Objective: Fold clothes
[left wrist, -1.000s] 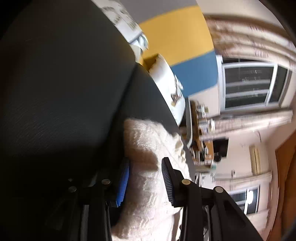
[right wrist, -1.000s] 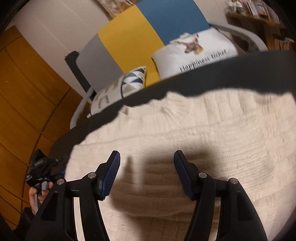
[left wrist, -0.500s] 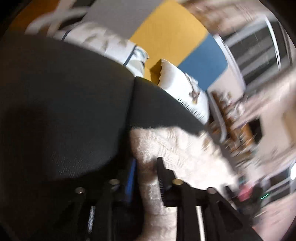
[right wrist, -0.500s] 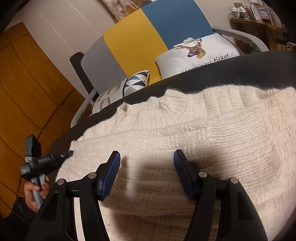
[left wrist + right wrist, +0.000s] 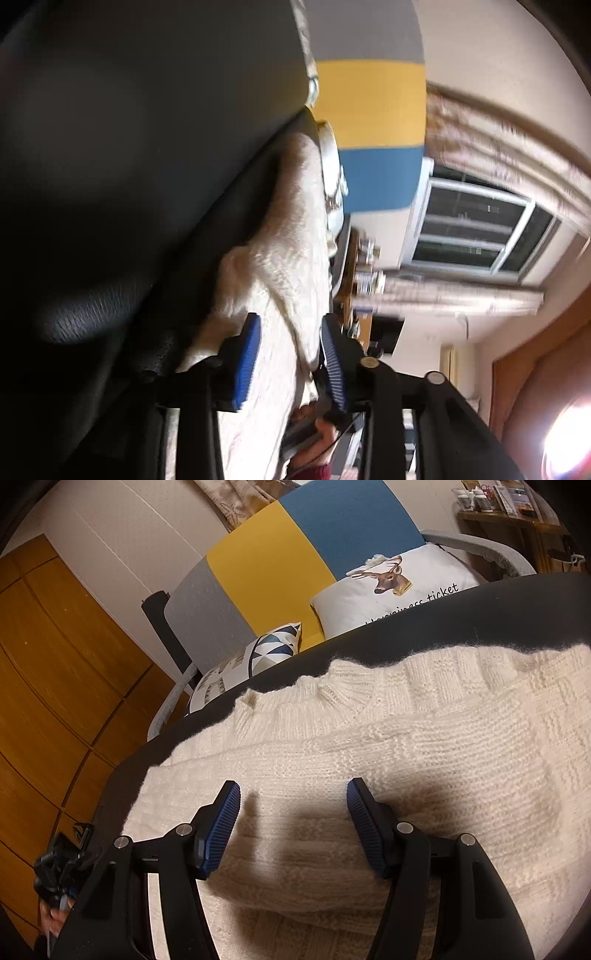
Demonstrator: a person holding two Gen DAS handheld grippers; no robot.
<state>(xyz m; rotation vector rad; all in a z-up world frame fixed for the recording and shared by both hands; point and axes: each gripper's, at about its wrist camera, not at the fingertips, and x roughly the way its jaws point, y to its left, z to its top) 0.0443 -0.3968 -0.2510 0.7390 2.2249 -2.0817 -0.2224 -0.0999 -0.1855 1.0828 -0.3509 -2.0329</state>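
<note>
A cream knitted sweater (image 5: 406,746) lies spread on a dark table (image 5: 480,605), its ribbed collar toward the sofa. My right gripper (image 5: 292,790) hovers open just over the sweater's middle, with nothing between its blue pads. The left wrist view is rolled sideways: my left gripper (image 5: 290,325) sits at the sweater's (image 5: 291,258) side edge. Its jaws are opening, with a fold of knit between the pads but not pinched. In the right wrist view the left gripper (image 5: 59,856) shows at the table's left edge, held by a hand (image 5: 51,919).
A sofa with a grey, yellow and blue back (image 5: 295,554) stands behind the table, with a deer cushion (image 5: 391,590) and a triangle-patterned cushion (image 5: 255,657). Wooden doors (image 5: 55,657) are on the left, a cluttered shelf (image 5: 517,520) at the back right. A window (image 5: 472,229) and curtains lie beyond.
My left gripper squeezed the sweater's edge, then widened its jaws again while sweeping sideways and rolling. In the right view it sank lower at the table's left edge. The right gripper stayed put.
</note>
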